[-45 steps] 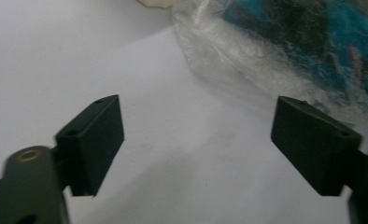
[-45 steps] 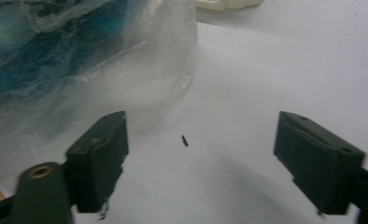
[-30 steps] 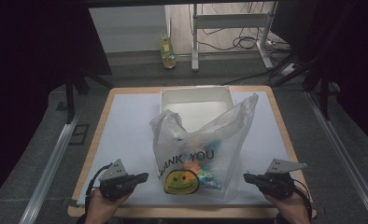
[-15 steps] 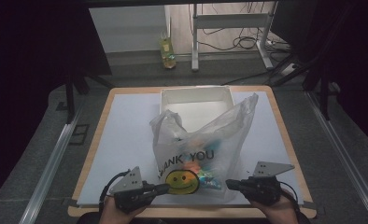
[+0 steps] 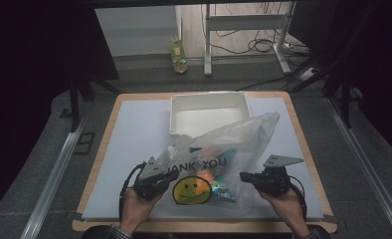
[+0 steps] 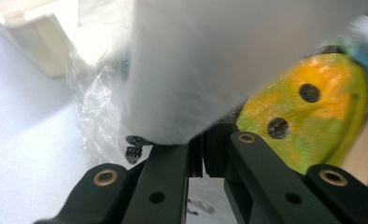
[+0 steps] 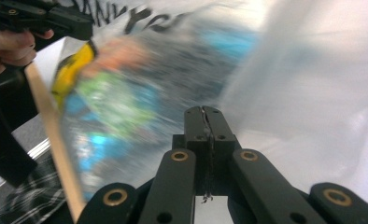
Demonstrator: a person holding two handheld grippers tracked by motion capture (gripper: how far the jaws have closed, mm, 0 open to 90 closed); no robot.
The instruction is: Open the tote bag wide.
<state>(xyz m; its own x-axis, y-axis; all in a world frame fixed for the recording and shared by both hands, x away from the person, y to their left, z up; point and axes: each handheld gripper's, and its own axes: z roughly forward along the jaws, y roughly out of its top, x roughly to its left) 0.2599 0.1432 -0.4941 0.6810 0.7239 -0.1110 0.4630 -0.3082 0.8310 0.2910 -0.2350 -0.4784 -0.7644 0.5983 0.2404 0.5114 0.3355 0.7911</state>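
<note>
Movement since earlier frames: both grippers have closed inward from the near corners onto the bag.
Left gripper [image 5: 170,175]: at the bag's left flank; jaws pressed together, film draped over them, grip on plastic cannot be told.
Translucent white plastic carrier bag with yellow smiley print [image 5: 219,159]: near-edge centre of the white table mat [image 5: 134,129], just before the white rectangular open tray [image 5: 207,112].
Right gripper [image 5: 245,177]: jaws pressed together at the bag's right flank.
Risk: thin film could slip or tear; contents may spill over the near edge.

A lab or test room: a wooden-edged table [image 5: 102,164] under a fixed camera, dark curtains at both sides, metal rails [image 5: 52,174] along the floor, cables [image 5: 244,45] around a stand's legs.
</note>
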